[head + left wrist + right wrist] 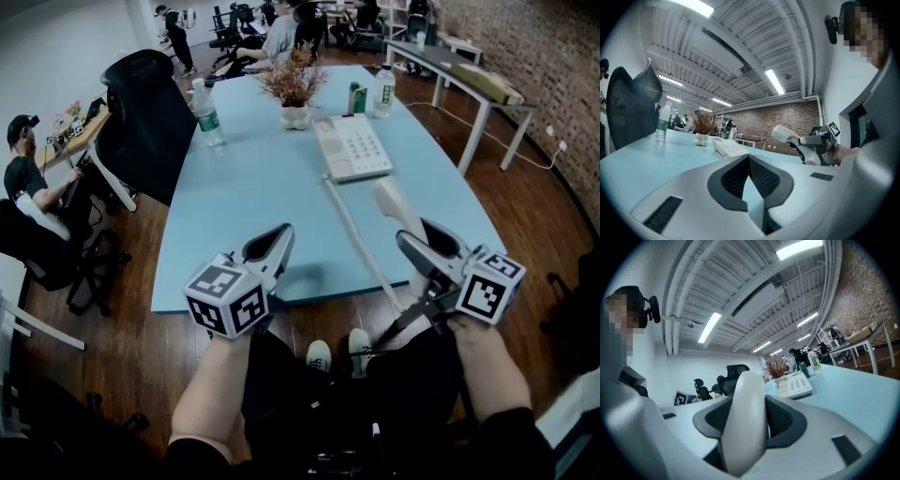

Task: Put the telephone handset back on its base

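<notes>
Right tool (422, 242) has its jaws clamped on the telephone handset (392, 200) — the pale handle sits right between the two pads, one end sticking out past the tips toward the far side. Left tool (277, 240) is pinched together with nothing in it, low over the near edge. The light blue surface (244, 197) carries the rest. The telephone base (353, 147) sits out near the middle, keypad up. It's well apart from the handset, which is up in the air over the near right part. The coiled cord (352, 230) runs from the base's near left corner back toward the right tool. Just beyond the base there's a small potted plant (294, 94), and off to the left a water bottle (208, 117).
</notes>
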The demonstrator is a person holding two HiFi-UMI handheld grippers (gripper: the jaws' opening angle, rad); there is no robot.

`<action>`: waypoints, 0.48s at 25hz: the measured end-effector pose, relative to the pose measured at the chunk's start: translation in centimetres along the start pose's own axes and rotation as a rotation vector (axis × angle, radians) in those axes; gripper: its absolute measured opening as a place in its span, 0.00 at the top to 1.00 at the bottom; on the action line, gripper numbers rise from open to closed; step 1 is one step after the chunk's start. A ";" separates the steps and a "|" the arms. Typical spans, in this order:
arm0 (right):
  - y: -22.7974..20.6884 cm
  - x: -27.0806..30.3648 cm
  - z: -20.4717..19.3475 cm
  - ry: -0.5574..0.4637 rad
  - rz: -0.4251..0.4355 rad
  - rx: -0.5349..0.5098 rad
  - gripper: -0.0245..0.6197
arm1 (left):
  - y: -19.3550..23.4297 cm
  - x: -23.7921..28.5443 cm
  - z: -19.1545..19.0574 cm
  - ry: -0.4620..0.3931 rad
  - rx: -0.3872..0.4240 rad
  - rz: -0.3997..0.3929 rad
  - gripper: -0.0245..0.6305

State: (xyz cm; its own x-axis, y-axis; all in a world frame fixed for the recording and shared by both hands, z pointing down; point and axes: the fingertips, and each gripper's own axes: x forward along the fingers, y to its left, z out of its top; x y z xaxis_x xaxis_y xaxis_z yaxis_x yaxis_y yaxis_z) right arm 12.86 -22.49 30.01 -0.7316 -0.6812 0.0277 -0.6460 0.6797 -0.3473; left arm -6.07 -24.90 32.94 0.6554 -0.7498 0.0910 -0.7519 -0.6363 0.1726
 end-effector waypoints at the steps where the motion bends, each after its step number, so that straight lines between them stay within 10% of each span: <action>1: 0.0 0.0 0.1 0.001 -0.002 -0.005 0.60 | 0.0 0.0 0.0 0.000 0.000 0.000 0.97; 12: -0.1 0.0 -0.2 0.004 0.003 0.009 0.60 | 0.0 0.1 -0.2 0.005 -0.004 0.003 0.97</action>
State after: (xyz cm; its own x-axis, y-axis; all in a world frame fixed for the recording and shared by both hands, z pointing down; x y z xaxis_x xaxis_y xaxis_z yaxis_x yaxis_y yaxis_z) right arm 12.87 -22.54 30.23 -0.7345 -0.6779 0.0306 -0.6419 0.6794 -0.3555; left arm -6.02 -24.92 33.10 0.6538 -0.7505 0.0960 -0.7532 -0.6336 0.1767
